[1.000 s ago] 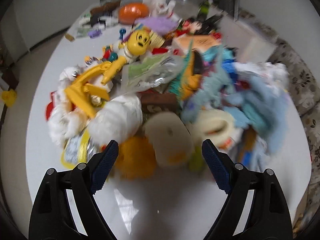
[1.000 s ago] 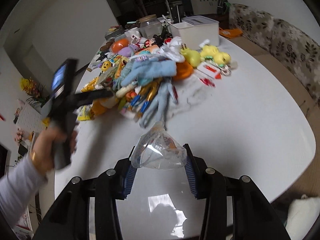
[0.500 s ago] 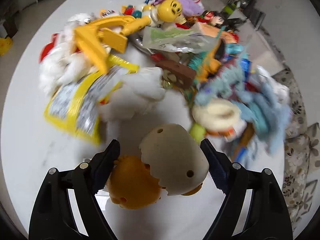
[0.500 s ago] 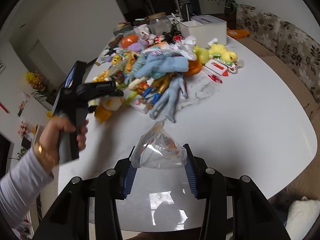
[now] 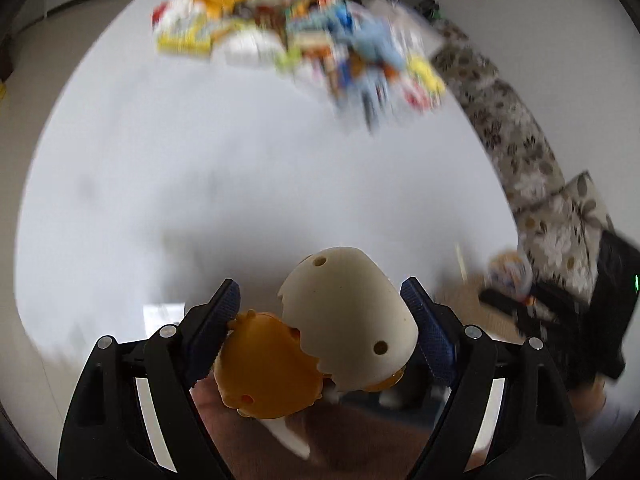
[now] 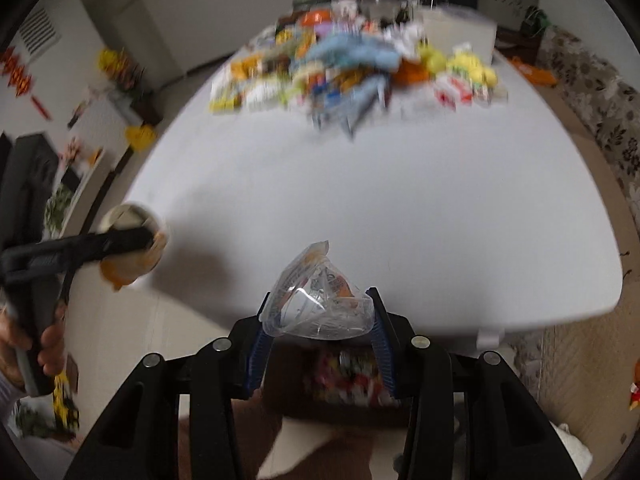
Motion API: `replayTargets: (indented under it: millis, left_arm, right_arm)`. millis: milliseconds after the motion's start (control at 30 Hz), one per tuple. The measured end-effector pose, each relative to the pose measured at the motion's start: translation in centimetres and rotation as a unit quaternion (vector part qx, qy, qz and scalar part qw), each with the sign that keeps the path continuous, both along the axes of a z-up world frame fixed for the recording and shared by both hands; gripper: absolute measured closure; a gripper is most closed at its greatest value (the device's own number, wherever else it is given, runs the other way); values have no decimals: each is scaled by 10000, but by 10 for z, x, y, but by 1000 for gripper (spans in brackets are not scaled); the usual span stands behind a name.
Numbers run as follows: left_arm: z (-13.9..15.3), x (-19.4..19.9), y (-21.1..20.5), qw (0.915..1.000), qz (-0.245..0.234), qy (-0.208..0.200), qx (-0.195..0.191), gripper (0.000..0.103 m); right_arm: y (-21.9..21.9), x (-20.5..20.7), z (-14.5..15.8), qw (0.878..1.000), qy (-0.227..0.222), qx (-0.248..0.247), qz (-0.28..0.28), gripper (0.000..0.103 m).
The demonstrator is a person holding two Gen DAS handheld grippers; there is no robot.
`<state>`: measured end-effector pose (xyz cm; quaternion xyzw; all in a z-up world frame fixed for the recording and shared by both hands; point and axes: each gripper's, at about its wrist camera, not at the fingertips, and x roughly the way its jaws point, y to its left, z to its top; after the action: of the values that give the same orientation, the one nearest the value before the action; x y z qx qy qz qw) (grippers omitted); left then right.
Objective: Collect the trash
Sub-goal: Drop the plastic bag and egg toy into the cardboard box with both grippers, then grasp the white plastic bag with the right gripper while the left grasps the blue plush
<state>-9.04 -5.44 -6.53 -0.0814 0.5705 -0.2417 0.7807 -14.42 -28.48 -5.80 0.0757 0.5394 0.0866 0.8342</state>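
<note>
Two handheld grippers hang over the near edge of a white surface (image 6: pixel 400 208), each with something caught between its blue-padded fingers. The right gripper (image 6: pixel 318 334) pinches a crumpled clear plastic wrapper (image 6: pixel 320 304) with orange print, held just past the near edge; directly below it a dark bin (image 6: pixel 344 380) of colourful scraps shows, blurred. The left gripper (image 5: pixel 320 320), its fingers spread wide, clamps a toy made of an orange chick (image 5: pixel 268 364) and a cream eggshell cap (image 5: pixel 348 320) with small round holes; one pad presses the chick, the other the shell. In the right wrist view this toy sits beyond the surface's near left corner, gripped by a person's hand (image 6: pixel 24 344) on the black handle. The middle of the surface lies bare. Toward the far edge sprawls a blurred heap of toys, packets and blue cloth (image 6: pixel 348 68). A floral sofa (image 5: pixel 520 148) runs along the surface's right side.
</note>
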Motion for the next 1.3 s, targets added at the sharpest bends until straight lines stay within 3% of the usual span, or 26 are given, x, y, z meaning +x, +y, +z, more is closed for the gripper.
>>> replayTargets:
  millis: [167, 333, 367, 433, 533, 633, 800, 867, 933, 1067, 1133, 1200, 1233, 1300]
  left_arm:
    - [-77, -59, -25, 9980, -67, 587, 210, 23]
    - [-194, -78, -55, 9911, 168, 1158, 628, 22]
    - [-212, -77, -59, 9896, 236, 1265, 642, 22]
    - [-254, -75, -65, 9853, 362, 1459, 805, 22]
    - [-299, -65, -71, 9789, 380, 1713, 1052, 22]
    - [-316, -59, -67, 9759, 417, 1757, 1226, 22]
    - [-305, -47, -63, 9774, 502, 1685, 1177, 22]
    - [-284, -49, -59, 9793, 442, 1618, 1135, 22]
    - [-255, -52, -54, 9825, 357, 1482, 1072, 22]
    - [-174, -62, -34, 9899, 137, 1115, 867, 22]
    - [-125, -64, -21, 9931, 89, 752, 890, 22]
    - [-79, -60, -5, 9954, 137, 327, 891, 21]
    - [-66, -56, 2, 9957, 177, 182, 890, 15]
    - [-41, -46, 18, 9952, 338, -127, 907, 13]
  right_arm:
    - [-20, -31, -70, 9976, 612, -110, 305, 59]
    - [-35, -41, -170, 9914, 1246, -233, 328, 59]
    - [-37, -42, -184, 9910, 1273, -283, 294, 57]
    - [-39, -44, -212, 9888, 1371, -540, 234, 28]
    - [-44, -43, -249, 9833, 1651, -748, 138, 30]
    - [-52, -43, -256, 9824, 1714, -749, 38, 29]
    - [-62, -38, -249, 9826, 1736, -664, -38, 28]
    - [-62, -36, -231, 9851, 1618, -584, -33, 28]
    - [-57, -30, -202, 9887, 1413, -489, 44, 28]
    - [-35, -16, -100, 9974, 515, -121, 488, 27]
    - [-14, 1, -43, 9971, -221, 54, 722, 12]
    - [6, 25, -6, 9932, -763, 216, 850, 5]
    - [20, 44, 9, 9905, -991, 327, 901, 5]
    - [44, 81, 21, 9882, -1177, 402, 895, 5]
